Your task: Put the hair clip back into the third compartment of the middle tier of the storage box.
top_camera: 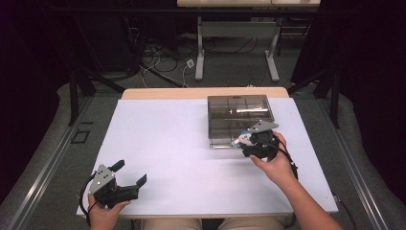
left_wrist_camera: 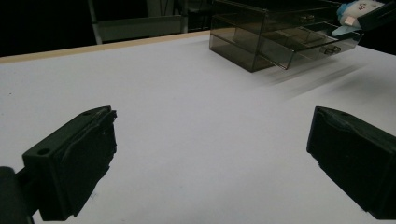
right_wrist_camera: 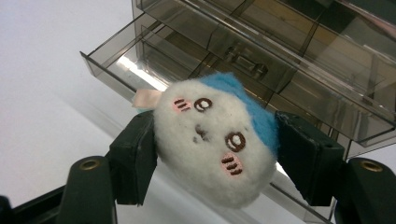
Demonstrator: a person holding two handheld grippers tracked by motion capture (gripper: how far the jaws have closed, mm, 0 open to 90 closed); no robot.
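- Between the jaws of the right hand-held gripper (right_wrist_camera: pixel 217 154): a white-and-blue plush toy (right_wrist_camera: pixel 215 140), pinched on both sides.
- Just beyond that hand-held gripper: a smoky clear drawer box (top_camera: pixel 239 115), one drawer (right_wrist_camera: pixel 140 60) pulled out beneath the toy.
- Left hand-held gripper (top_camera: pixel 129 173): jaws spread wide, nothing held, low over the white tabletop (top_camera: pixel 177 158), well apart from the box.

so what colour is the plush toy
White with a blue top and pink cheeks, clearest in the right gripper view.

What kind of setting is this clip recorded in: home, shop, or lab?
Probably a lab or data-collection room. A bare white table sits between dark curtains, loose cables trail on the floor behind it, and the person's hand-held right gripper grips a plush toy by a clear drawer box.
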